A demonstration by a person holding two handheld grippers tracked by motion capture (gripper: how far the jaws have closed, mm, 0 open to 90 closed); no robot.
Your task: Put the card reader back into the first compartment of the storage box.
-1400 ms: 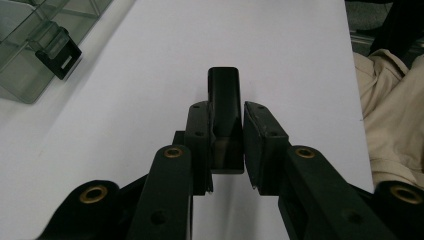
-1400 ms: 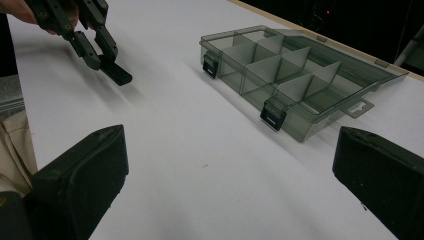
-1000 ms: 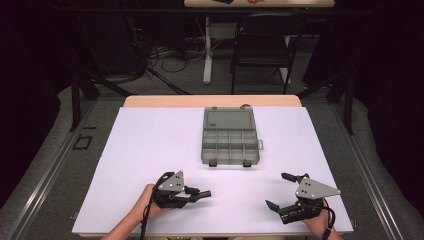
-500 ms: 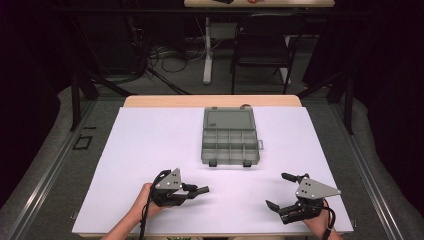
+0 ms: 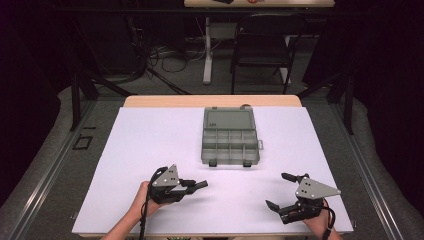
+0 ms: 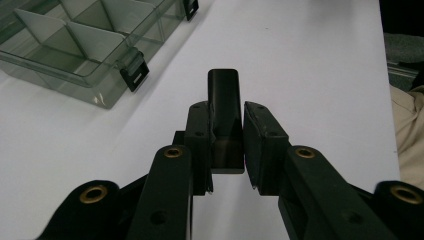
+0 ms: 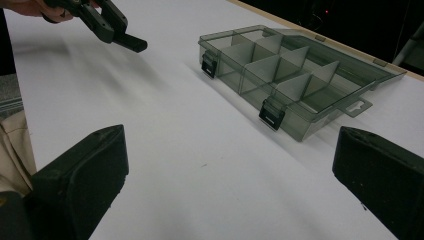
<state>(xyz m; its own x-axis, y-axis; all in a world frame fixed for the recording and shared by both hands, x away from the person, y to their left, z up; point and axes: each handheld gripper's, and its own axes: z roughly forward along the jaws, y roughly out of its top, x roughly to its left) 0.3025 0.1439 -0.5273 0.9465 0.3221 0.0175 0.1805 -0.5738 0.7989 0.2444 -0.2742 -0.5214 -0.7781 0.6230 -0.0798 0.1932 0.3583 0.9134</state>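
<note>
Left claw [image 5: 200, 185] was clamped on a small black block [image 6: 223, 95], its base hidden between jaws; right claw [image 5: 281, 192] gaped wide, empty, both low over bench [image 5: 150, 145]

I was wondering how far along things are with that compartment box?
Done: the compartment box lies open, lid back, compartments looking empty. In hand: the left gripper is shut on a small black block. The right gripper is open. Left: the block has not reached the box.
</note>
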